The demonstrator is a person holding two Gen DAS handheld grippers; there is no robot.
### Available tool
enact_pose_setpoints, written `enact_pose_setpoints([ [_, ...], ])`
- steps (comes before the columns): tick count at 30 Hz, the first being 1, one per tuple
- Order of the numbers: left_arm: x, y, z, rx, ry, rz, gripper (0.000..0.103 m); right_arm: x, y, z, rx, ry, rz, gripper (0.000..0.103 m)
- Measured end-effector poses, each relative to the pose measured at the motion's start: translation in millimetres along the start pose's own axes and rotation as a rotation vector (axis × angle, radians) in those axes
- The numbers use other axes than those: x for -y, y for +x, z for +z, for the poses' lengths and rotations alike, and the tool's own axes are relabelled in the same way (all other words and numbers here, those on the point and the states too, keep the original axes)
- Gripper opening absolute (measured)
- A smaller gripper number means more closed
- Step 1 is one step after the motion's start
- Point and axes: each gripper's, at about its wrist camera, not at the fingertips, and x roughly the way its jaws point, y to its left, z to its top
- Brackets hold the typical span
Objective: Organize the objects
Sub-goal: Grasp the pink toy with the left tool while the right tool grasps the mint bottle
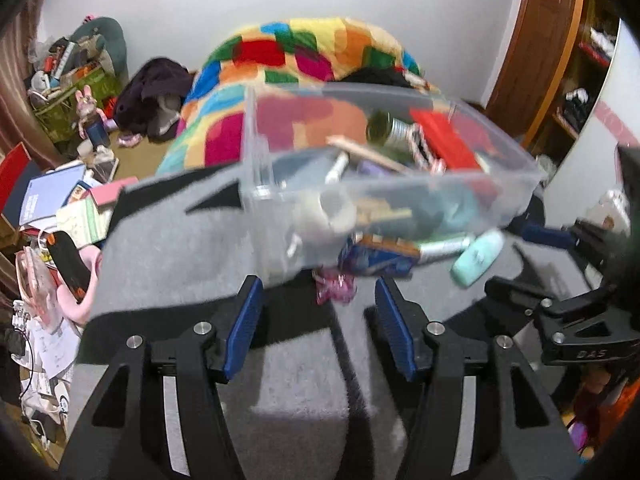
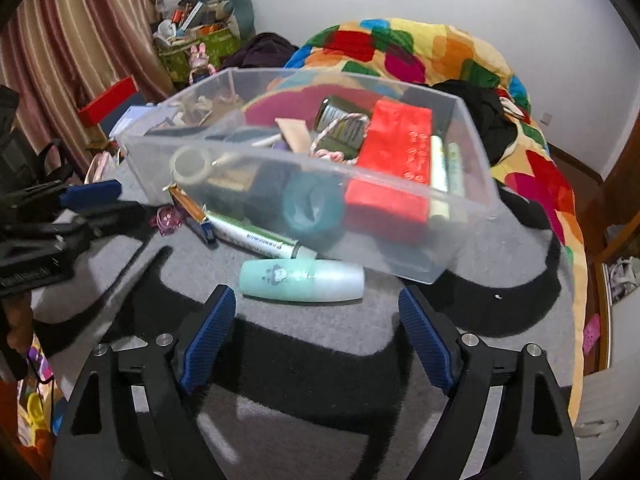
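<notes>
Both the left gripper (image 1: 320, 312) and right gripper (image 2: 316, 316) are held apart, empty. Just beyond the right jaws a mint bottle (image 2: 302, 276) lies on grey felt (image 2: 340, 332). Farther ahead, the clear bin (image 2: 400, 258) is seen, its contents blurred.

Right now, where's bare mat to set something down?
Free: mat between right gripper and mint bottle; mat left of bin, ahead of left gripper. Crowded: bin front, with marker, blue box, pink clip.
</notes>
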Motion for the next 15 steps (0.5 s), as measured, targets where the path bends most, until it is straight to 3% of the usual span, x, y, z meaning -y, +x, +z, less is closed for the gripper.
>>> enact_pose_setpoints([
  [3,2,15,0,-0.057,0.017,0.005,0.058,-7,8,1,-0.021,-0.032,-0.022,0.085],
  [11,10,28,6,-0.083,0.078,0.03,0.058,-12,23,7,-0.07,-0.039,-0.04,0.086],
  [15,17,26,4,-0.067,0.117,0.027,0.046,-8,24,8,-0.066,-0.009,-0.029,0.084],
])
